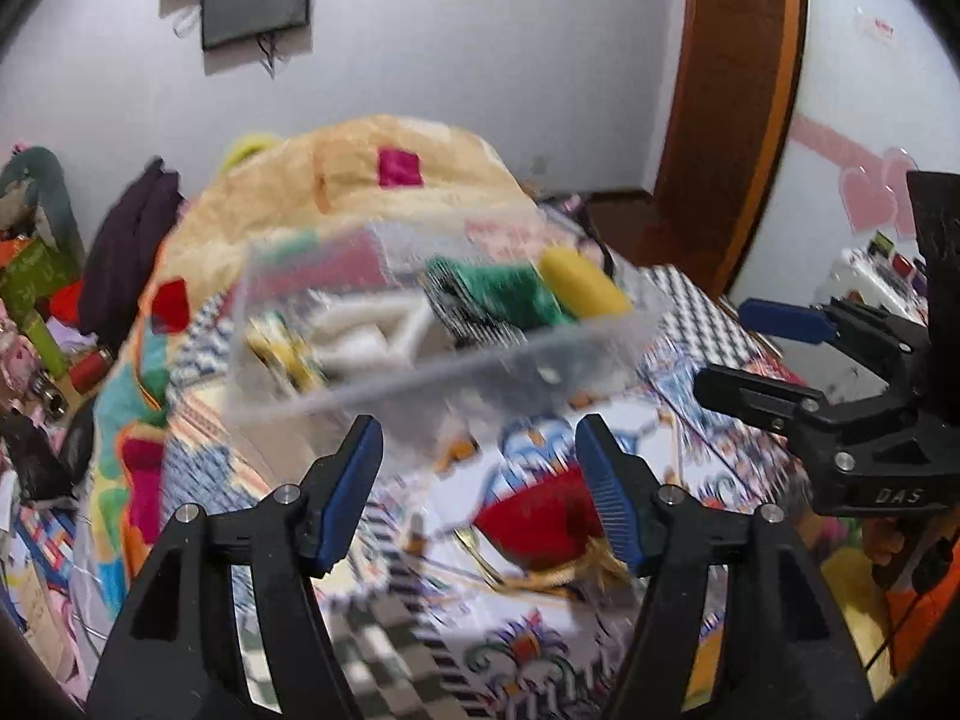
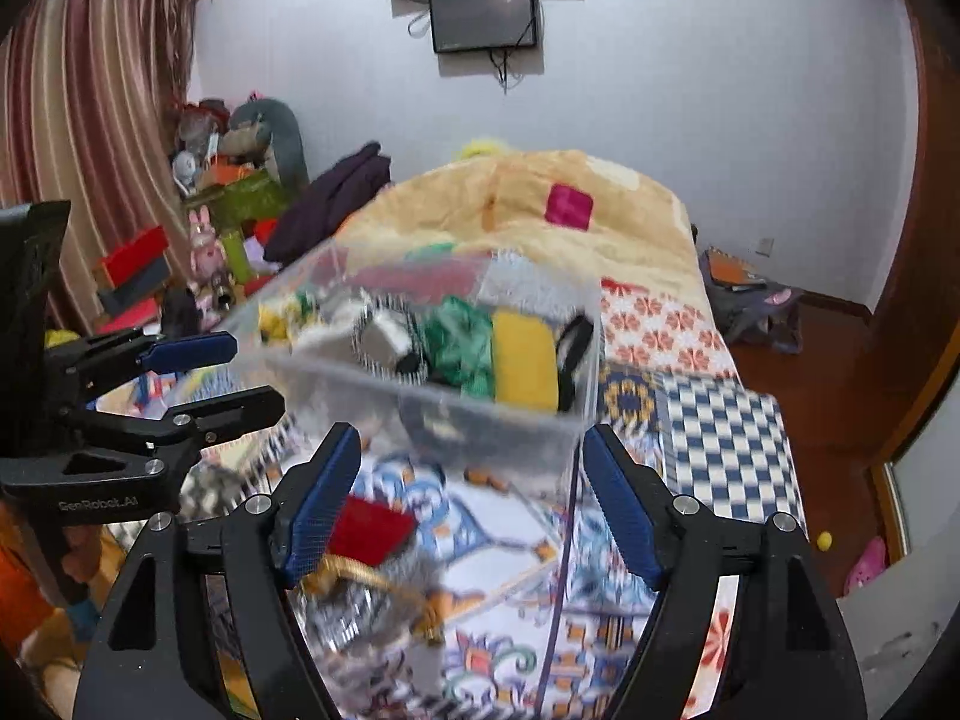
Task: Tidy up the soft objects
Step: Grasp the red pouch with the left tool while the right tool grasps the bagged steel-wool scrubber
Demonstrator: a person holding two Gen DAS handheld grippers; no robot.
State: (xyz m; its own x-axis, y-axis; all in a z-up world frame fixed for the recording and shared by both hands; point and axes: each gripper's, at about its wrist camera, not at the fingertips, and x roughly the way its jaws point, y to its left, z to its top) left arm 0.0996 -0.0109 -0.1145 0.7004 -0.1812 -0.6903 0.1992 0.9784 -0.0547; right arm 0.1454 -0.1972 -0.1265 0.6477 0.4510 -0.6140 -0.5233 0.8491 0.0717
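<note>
Patterned bedding (image 2: 726,432) covers the bed, and on it at twelve o'clock from both grippers sits a clear plastic bin (image 2: 420,384) already loaded with soft pieces, a green cloth (image 2: 459,339) and a yellow roll (image 2: 525,357) among them. One red soft item (image 1: 537,519) lies loose on the bedding outside the bin, at about five o'clock from it, just ahead of the wide-spread, empty left gripper (image 1: 480,486) and right gripper (image 2: 471,498). Judging by that, the sorting is nearly done; the next move calls for one gripper to descend, pinch this last piece and carry it over the bin's near wall.
</note>
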